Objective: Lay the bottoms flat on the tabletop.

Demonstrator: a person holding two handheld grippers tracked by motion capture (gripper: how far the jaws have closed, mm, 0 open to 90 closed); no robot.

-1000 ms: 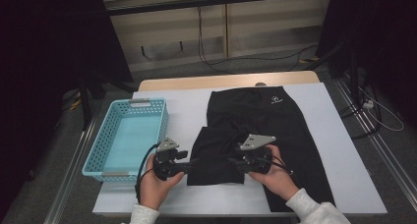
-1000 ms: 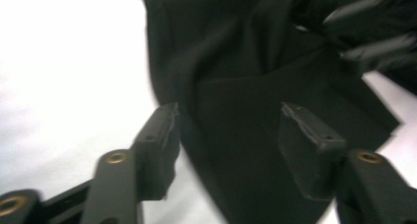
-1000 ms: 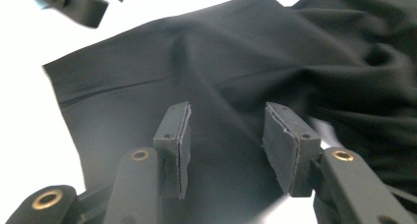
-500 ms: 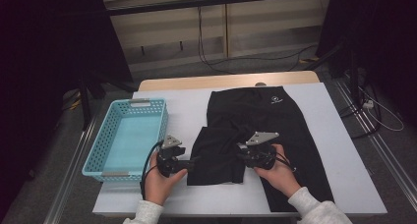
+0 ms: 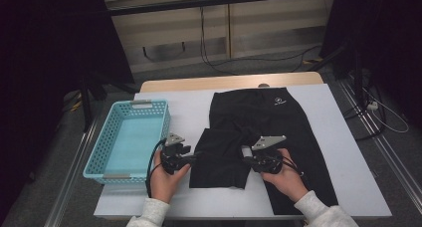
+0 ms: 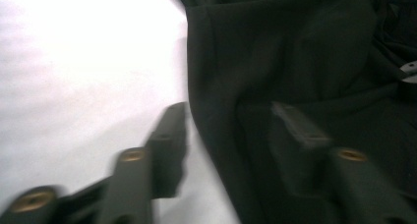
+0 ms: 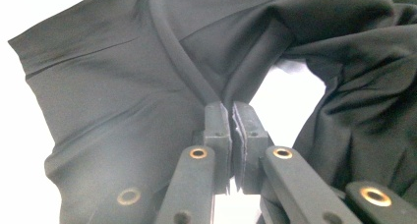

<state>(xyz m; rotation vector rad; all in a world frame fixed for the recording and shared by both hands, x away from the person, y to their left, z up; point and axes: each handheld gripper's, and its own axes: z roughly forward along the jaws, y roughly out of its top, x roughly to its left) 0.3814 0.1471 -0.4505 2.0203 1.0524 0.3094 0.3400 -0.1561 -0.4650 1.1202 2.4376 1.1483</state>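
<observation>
From the high view, I stand at the near edge of the white table (image 5: pixel 169 107) with a gripper in each hand. A pair of black pants (image 5: pixel 271 122) lies spread flat on the table, waistband at the far side, a small white logo near the top. One leg is folded up across the middle, so its hem lies toward my left side. My left gripper (image 5: pixel 185 158) sits at the left edge of that folded leg, just beside the fabric. My right gripper (image 5: pixel 249 160) is at the right side of the folded leg, where it meets the other leg. A light blue plastic basket (image 5: pixel 107 152) stands at the left end of the table, close to my left hand (image 5: pixel 166 179). My right hand (image 5: pixel 286 177) rests on the long leg of the pants.

In the left gripper view, my left gripper (image 6: pixel 228 130) has its jaws spread wide apart. One jaw is over the bare white table, the other over the black fabric, with the cloth's edge running between them. The picture is blurred.

In the right gripper view, my right gripper (image 7: pixel 231 118) has its jaws pressed together, pinching a ridge of the black pants (image 7: pixel 123 86) between the pads. Fabric fans out to both sides of the pinch, and a patch of white table shows through a gap just beyond it.
</observation>
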